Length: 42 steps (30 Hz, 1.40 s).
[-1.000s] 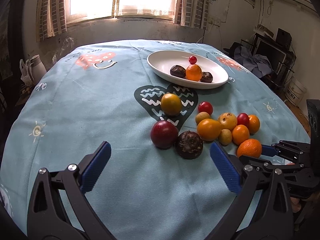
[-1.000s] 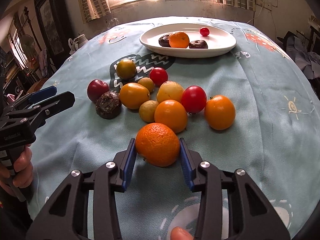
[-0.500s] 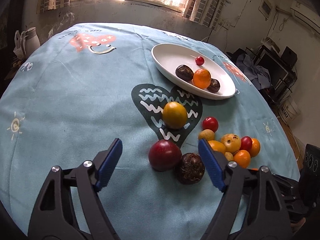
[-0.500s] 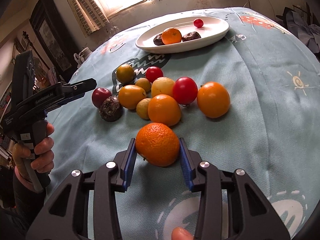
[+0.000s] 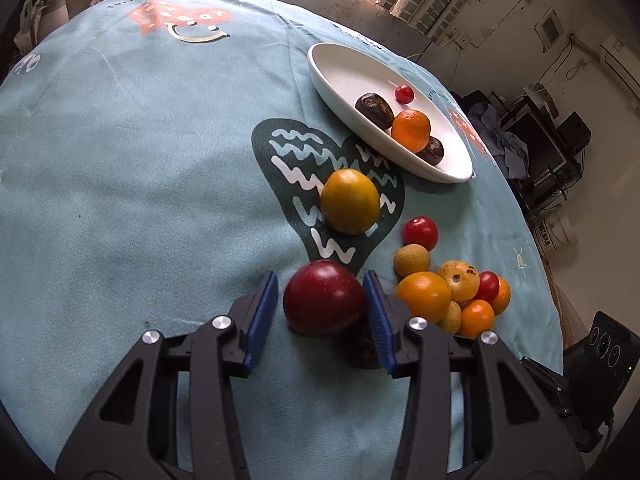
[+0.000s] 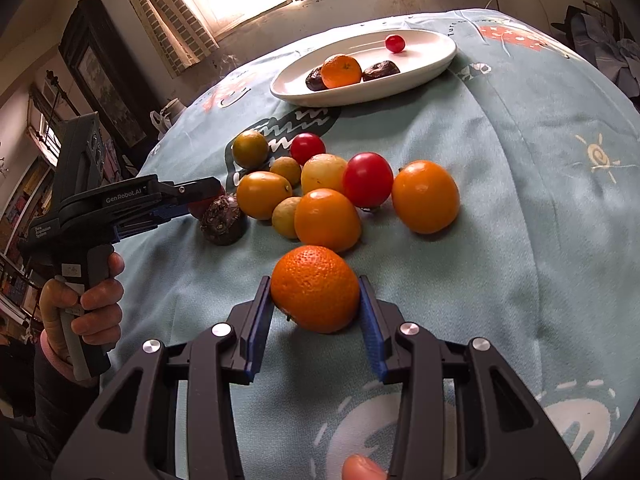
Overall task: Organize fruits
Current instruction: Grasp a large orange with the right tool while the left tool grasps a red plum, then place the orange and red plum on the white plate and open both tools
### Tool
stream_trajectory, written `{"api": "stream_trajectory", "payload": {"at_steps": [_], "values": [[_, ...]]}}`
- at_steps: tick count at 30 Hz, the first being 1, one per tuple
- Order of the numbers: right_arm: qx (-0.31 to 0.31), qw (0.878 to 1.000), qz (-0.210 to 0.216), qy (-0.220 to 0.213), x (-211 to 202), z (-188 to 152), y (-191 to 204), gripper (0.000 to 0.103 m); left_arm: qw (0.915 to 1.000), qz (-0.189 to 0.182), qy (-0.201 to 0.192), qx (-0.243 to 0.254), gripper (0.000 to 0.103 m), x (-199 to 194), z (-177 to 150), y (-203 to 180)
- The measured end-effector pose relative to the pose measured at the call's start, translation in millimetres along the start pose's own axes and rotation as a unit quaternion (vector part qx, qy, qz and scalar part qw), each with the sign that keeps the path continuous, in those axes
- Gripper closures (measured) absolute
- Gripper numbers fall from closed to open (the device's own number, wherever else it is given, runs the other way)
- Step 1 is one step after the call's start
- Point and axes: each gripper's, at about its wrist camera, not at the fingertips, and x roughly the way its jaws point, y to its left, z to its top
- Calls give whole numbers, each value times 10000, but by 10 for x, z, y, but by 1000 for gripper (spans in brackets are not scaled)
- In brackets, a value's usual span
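Note:
My left gripper (image 5: 322, 300) has its blue pads on either side of a dark red plum (image 5: 323, 298) on the cloth; a small gap shows at the left pad. A dark wrinkled fruit (image 6: 222, 220) lies just right of the plum, partly under my right finger. My right gripper (image 6: 316, 300) is shut on a bumpy orange (image 6: 315, 288) and holds it just above the cloth. A white oval plate (image 5: 344, 70) at the far side holds an orange, two dark fruits and a small red one. It also shows in the right wrist view (image 6: 432, 58).
A yellow-green fruit (image 5: 350, 201) sits on the dark heart print. A cluster of orange, yellow and red fruits (image 6: 340, 196) lies between the grippers. The round table is covered with a light blue cloth (image 5: 140, 160). Furniture and clutter stand beyond its edges.
My left gripper has dropped down and forward and narrowed around the red plum. My right gripper has kept its grip on the orange and lifted it slightly.

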Motion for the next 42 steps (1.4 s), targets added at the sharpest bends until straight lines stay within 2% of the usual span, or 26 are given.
{"api": "stream_trajectory", "payload": {"at_steps": [8, 15, 20, 24, 27, 32, 37, 42], "values": [[88, 9999, 102, -7, -4, -2, -34, 61, 9994, 222, -122, 236, 63, 4, -59, -110], [91, 9999, 121, -77, -28, 3, -39, 61, 9965, 498, -469, 478, 64, -132, -136, -190], [40, 9996, 235, -131, -56, 1, -18, 61, 9954, 247, -720, 575, 64, -387, -149, -236], [-440, 9980, 159, -416, -196, 85, 134, 61, 9924, 174, -828, 898, 64, -549, -47, -388], [-478, 9947, 279, -862, -381, 363, 127, 61, 9899, 140, -831, 1137, 64, -569, 167, -545], [-405, 9895, -107, -1385, -326, 1033, -114, 61, 9835, 363, -929, 1510, 63, -315, 654, -798], [-233, 9900, -374, -1344, 90, 1584, -468, 61, 9847, 322, -724, 1551, 63, 217, 1158, -905], [-103, 9929, -452, -1097, 502, 1895, -700, 61, 9847, 615, -559, 1533, 63, 644, 1449, -906]]}}
